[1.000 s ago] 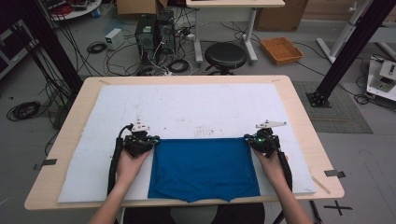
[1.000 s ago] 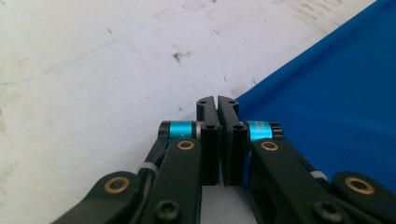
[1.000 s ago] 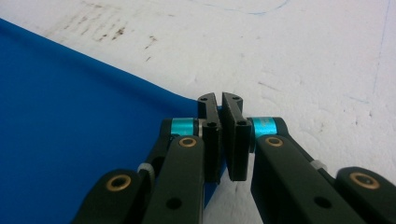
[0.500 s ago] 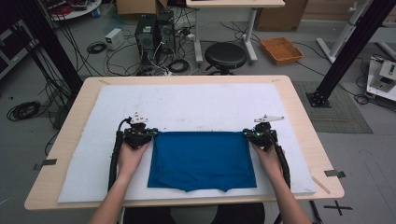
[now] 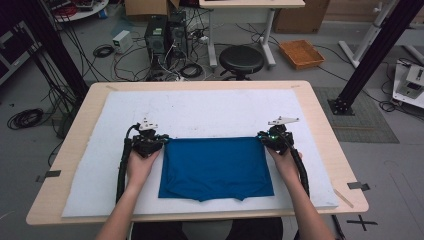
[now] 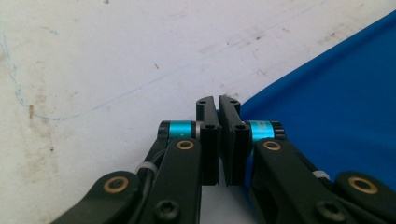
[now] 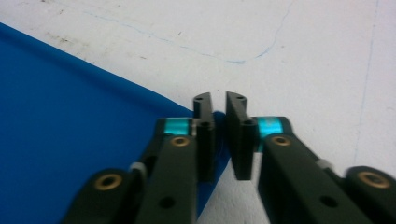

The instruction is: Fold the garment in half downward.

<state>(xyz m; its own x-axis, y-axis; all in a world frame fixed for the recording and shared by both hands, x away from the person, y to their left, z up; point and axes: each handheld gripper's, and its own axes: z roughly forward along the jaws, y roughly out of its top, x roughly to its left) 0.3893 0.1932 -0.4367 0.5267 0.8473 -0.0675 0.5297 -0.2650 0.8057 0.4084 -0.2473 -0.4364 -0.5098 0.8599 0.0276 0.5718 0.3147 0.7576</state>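
I'm dragging cloth (image 5: 216, 167) farther up the worktop (image 5: 320, 112) | left tongs (image 6: 218, 105) clenched on its corner | right tongs (image 7: 219, 101) nearly closed, gripping the other | spreading flat, I judge

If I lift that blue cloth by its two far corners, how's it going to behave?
The blue cloth will probably hang limp: it lies flat on the white mat with soft folds along its near edge. It looks thin, so likely light. Pushed, it may bunch rather than slide.
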